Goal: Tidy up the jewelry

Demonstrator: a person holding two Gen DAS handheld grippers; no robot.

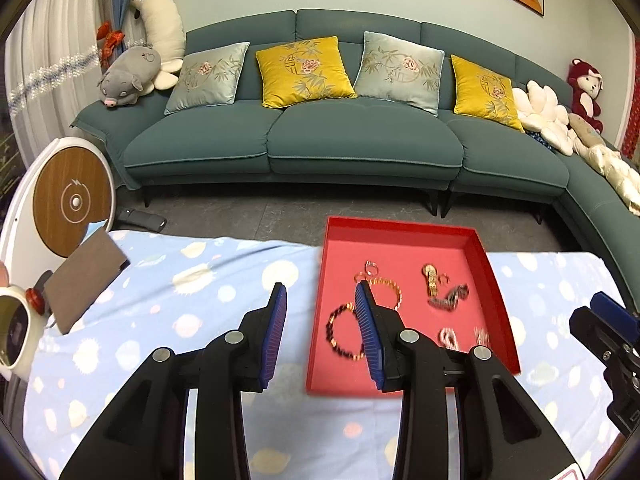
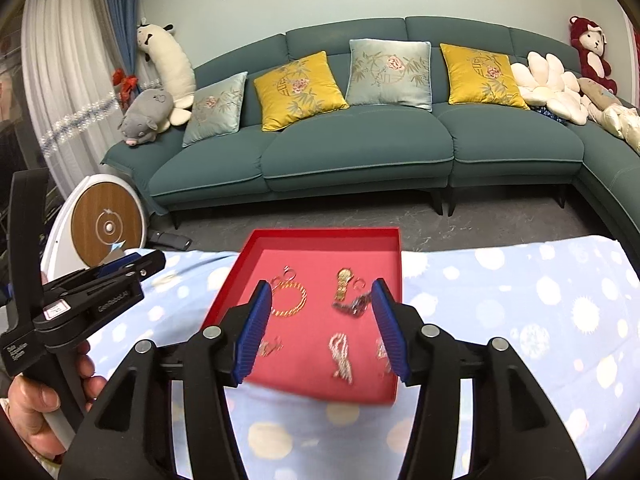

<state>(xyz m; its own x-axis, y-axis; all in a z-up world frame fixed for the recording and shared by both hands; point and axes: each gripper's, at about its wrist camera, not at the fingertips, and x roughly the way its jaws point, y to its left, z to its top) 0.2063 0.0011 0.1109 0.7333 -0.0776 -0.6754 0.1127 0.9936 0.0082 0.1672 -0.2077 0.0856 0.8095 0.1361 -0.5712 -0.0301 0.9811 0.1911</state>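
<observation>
Lying loose in red tray [image 2: 384,264]: gold bracelet [image 2: 294,300], watch [image 2: 343,282], beaded bracelet [image 1: 340,330], pearl strand [image 2: 341,356], rings; sorted or awaiting sorting, cannot tell; left gripper [image 1: 322,328], right gripper [image 2: 322,328] both gape, holding nothing

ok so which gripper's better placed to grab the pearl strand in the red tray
Right, probably. The right gripper is open and hangs over the red tray, with the pearl strand between its fingers. The left gripper straddles the tray's left edge, nearer the beaded bracelet.
</observation>
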